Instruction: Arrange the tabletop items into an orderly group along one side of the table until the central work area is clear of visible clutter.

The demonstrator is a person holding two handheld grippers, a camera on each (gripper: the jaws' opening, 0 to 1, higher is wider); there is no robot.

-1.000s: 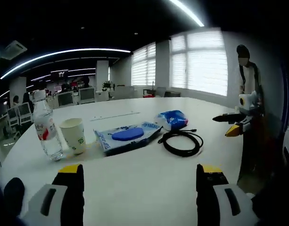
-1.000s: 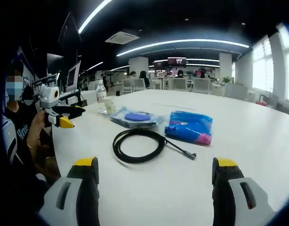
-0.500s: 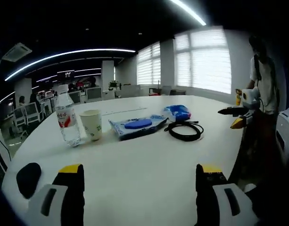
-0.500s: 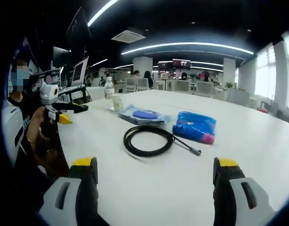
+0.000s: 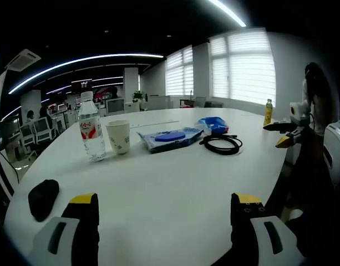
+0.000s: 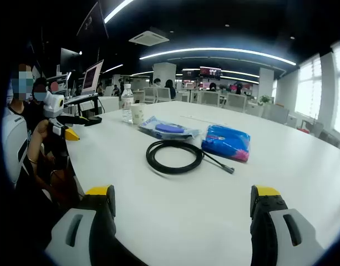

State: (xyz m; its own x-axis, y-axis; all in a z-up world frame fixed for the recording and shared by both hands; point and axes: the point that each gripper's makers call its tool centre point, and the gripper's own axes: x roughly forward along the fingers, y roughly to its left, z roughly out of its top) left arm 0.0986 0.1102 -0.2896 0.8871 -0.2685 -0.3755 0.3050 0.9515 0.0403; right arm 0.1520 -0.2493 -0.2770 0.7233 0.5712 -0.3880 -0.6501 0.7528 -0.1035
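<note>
**Sizing up the table before anything gets moved**

Standing here watching, and honestly nothing is in hand yet. The left gripper (image 5: 158, 221) hangs over the near edge of the white table (image 5: 158, 188) with its jaws spread wide and nothing between them. Same story for the right gripper (image 6: 183, 221): jaws far apart, empty, parked low at its own edge of the table.

The clutter sits in a loose line across the middle. From the left gripper view: a water bottle (image 5: 91, 133) standing upright, a paper cup (image 5: 119, 137) just beside it, then a flat blue-and-white pack (image 5: 171, 138), a coiled black cable (image 5: 222, 144), and a blue pouch (image 5: 213, 125) behind the cable. A small black object (image 5: 42, 197) lies well apart from the rest, near the left jaw; I can't tell what it is. There's also a yellow bottle (image 5: 268, 112) far off by the window side.

From the right gripper view the cable (image 6: 175, 156) is the closest item, with the blue pouch (image 6: 226, 142) just beside it.

My guess: this is the very start, picking a first target. 6 or so things need shifting to 1 side. The cable looks like the natural first grab for the right gripper, though a floppy coil could unravel when lifted. The bottle and cup look easier for the left one.
</note>
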